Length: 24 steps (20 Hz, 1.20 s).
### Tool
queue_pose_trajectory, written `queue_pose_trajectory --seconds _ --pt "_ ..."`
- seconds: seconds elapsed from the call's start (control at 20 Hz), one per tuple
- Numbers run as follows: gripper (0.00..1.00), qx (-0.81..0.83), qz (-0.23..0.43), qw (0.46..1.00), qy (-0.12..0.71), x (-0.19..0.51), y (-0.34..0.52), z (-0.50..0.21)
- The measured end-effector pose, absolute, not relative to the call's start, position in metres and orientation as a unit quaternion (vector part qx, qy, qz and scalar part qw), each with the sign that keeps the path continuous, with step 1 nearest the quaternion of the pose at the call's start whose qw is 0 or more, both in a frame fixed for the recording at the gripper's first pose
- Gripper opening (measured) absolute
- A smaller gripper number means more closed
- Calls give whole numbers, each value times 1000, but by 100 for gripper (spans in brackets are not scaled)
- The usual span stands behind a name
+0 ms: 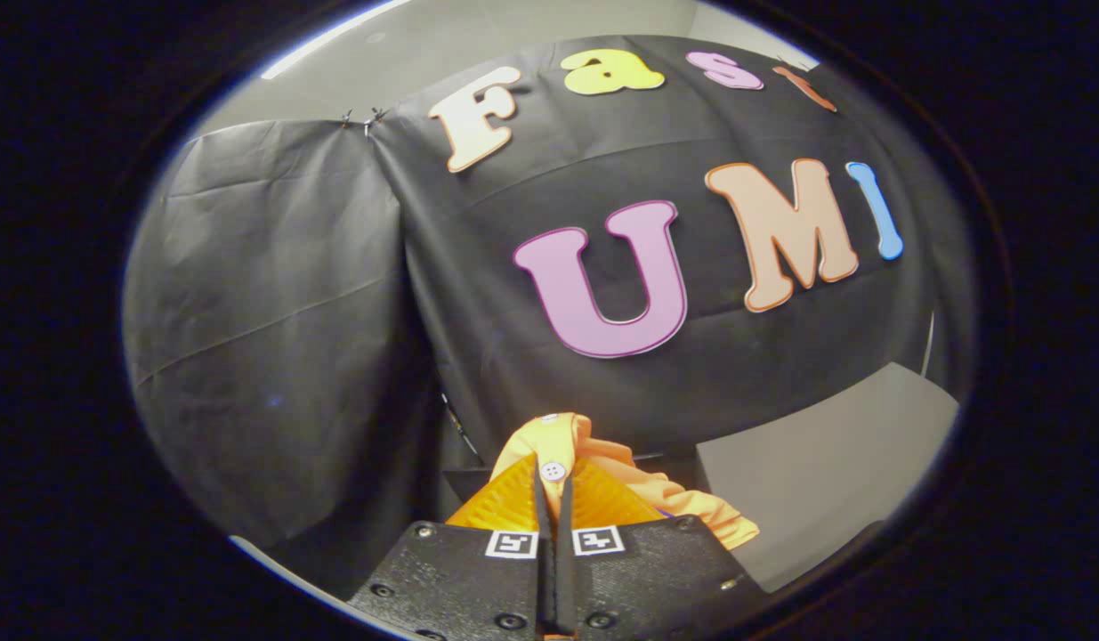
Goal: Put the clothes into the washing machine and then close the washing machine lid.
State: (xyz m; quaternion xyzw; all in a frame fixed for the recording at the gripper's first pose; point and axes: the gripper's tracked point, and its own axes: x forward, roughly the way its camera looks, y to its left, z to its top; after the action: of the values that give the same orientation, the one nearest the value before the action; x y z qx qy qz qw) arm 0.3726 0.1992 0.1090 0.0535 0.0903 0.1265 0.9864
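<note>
My claw [554, 485] sits at the bottom centre of the frame, its two orange ribbed fingers [506, 501] drawn together until hardly a slit is left between them. Pinched in that slit is an orange garment [642, 490], a piece of clothing with a small white button [553, 470] showing right at my fingertips. Both fingers press on the cloth. The garment bunches up above the tips and spills off to the right of my fingers, hanging in folds toward the lower right of the frame. It is lifted clear, touching nothing but my claw as far as I can see.

Beyond the garment, the black cloth wall [273, 294] of the booth fills the middle and left of the frame, creased and clipped at its upper edge. In the lower right, past the hanging cloth, lies a plain grey surface [825, 454]; I cannot tell whether it is floor or desk.
</note>
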Motion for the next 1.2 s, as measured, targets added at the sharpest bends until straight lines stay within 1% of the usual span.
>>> queue_pose_trajectory --seconds 0.3,0.55,0.9,1.2 --pt "0 61 135 982 115 380 226 54" --pt "0 58 133 980 138 387 231 3" --pt "0 71 117 973 186 399 224 -76" --pt "0 72 87 969 218 407 219 -148"
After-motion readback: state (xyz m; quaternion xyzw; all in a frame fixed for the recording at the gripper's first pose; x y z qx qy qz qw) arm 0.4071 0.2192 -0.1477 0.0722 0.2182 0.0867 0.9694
